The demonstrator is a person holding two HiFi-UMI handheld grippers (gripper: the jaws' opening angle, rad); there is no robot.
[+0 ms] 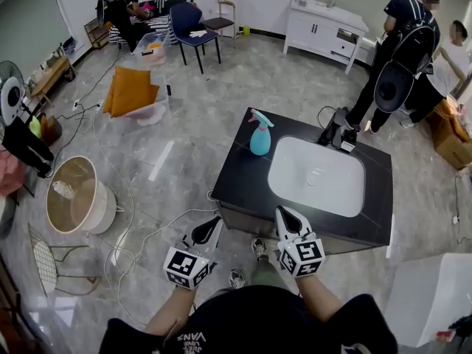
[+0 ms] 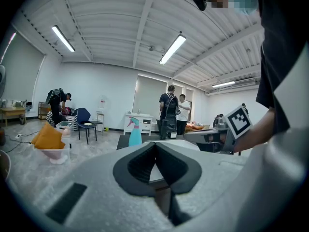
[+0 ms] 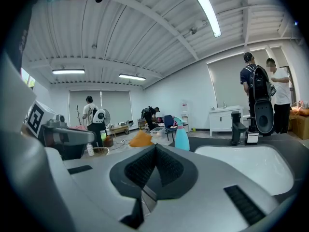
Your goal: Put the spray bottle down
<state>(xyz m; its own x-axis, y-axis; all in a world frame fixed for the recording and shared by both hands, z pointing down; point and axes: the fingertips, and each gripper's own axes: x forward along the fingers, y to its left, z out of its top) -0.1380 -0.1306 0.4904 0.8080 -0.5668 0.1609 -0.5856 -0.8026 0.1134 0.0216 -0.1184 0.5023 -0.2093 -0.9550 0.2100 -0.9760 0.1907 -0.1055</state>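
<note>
You hold your left claw [image 1: 212, 226] and right claw [image 1: 285, 215] side by side near you, pointing away and seemingly slightly downward, jaws pressed together on nothing.

White basin [image 1: 316, 177] is set in black countertop [image 1: 240, 169] w/ black faucet [image 1: 335, 127] at far edge. Blue chair [image 1: 188, 22] & white cabinet [image 1: 324, 28] are seen nr back wall; orange cushion [image 1: 131, 91] is laid on floor.

Spray bottle [image 1: 259, 134]: teal body, pink trigger head, upright. Stands on the dark countertop [image 1: 243, 164], near its far-left corner, just left of the white sink basin [image 1: 317, 177], not touching it. Nozzle points left in head view. Nothing gripping it.
</note>
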